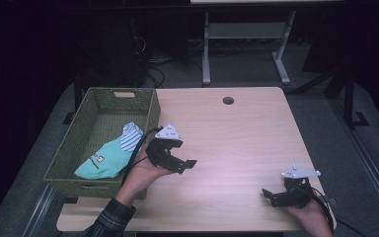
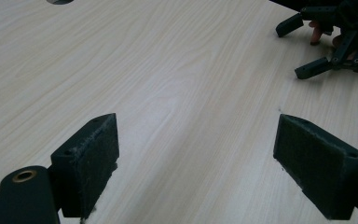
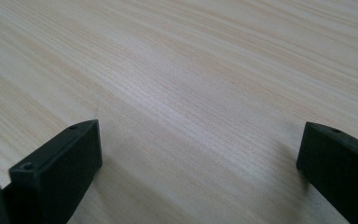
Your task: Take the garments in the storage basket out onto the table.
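The left gripper (image 1: 181, 165) hovers with its jaws spread wide and empty, just off the tabletop's (image 1: 237, 143) left edge beside the green basket (image 1: 91, 170). The right gripper (image 1: 272, 197) sits low near the front right corner, jaws likewise apart and holding nothing. A teal garment (image 1: 103, 160) and a striped one (image 1: 130, 137) lie bunched in the basket's front half. The work in hand looks like handling that laundry, so the left gripper should turn toward the basket, come down over its near wall and pinch a raised fold rather than flat cloth. How the two pieces overlap is hard to make out, and the basket's front outer face is in shadow
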A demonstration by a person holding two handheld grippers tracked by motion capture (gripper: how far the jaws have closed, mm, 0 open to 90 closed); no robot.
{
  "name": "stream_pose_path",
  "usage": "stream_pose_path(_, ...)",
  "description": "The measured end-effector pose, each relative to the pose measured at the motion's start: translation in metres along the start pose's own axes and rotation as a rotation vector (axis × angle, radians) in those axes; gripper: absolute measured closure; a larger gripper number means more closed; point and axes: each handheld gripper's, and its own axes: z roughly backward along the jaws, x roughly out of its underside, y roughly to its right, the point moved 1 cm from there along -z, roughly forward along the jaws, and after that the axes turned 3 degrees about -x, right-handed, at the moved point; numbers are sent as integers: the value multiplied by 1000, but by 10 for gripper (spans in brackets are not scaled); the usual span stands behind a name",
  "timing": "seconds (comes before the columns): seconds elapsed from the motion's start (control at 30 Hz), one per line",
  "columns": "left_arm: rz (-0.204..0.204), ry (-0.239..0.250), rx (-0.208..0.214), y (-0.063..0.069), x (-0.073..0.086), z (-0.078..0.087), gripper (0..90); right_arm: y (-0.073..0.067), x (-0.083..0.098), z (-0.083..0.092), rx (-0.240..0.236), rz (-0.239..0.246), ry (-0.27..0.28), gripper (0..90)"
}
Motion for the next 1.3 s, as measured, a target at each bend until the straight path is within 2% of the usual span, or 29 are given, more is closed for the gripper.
stream_pose_path(0.47, -41, -5, -5, -5, -2, 7, 134, 0, 0, 0, 6, -2, 1, 0)
stream_pose_path(0.5, -30, -1, -7, -6, -2, 7, 134, 0, 0, 0, 5, -4, 1, 0)
stream_pose_path(0.7, -34, -14, -8, -12, 0, 10, 134, 1, 0, 0, 1, -8, 5, 0)
stream_pose_path(0.83, -20, 12, -24, -18, 1, 16, 135, 1, 0, 0, 4, -6, 4, 0)
stream_pose_path(0.97, -24, 8, -37, -22, 2, 23, 135, 1, 0, 0, 3, -7, 5, 0)
stream_pose_path(1.07, -8, 20, -44, -25, 4, 27, 135, 1, 0, 0, 2, -9, 5, 0)
stream_pose_path(1.3, 0, 22, -54, -31, 6, 34, 135, 1, 0, 0, 3, -8, 5, 0)
